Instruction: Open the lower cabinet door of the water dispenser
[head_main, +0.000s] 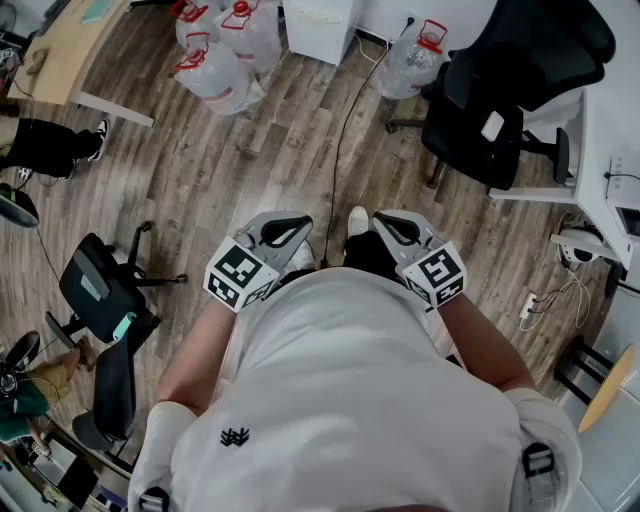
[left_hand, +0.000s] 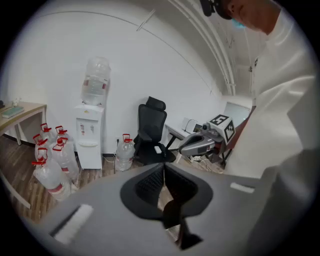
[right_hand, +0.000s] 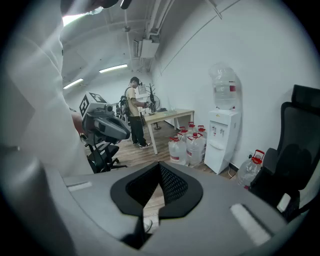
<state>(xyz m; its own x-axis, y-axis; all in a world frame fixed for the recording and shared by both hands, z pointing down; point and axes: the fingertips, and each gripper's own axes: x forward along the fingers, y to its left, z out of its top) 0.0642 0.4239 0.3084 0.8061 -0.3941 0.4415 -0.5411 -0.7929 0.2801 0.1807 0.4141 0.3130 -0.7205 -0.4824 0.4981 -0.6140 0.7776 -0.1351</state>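
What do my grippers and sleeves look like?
The left gripper and right gripper have grey bodies, black textured pads, each with a white cube bearing black square markers. The person wears a white short-sleeved shirt with a small black emblem.

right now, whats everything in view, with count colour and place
water dispenser: one, white, against the wall, clear bottle on top
water jugs: several, clear with red caps, on the floor either side of the dispenser
office chairs: two, black, one right of the dispenser, one at the person's left
wooden desk: one, light brown, left of the jugs
cable: one, black, across the wood floor
bystander: one, by the wooden desk
left gripper: one, grey, jaws together, empty
right gripper: one, grey, jaws together, empty
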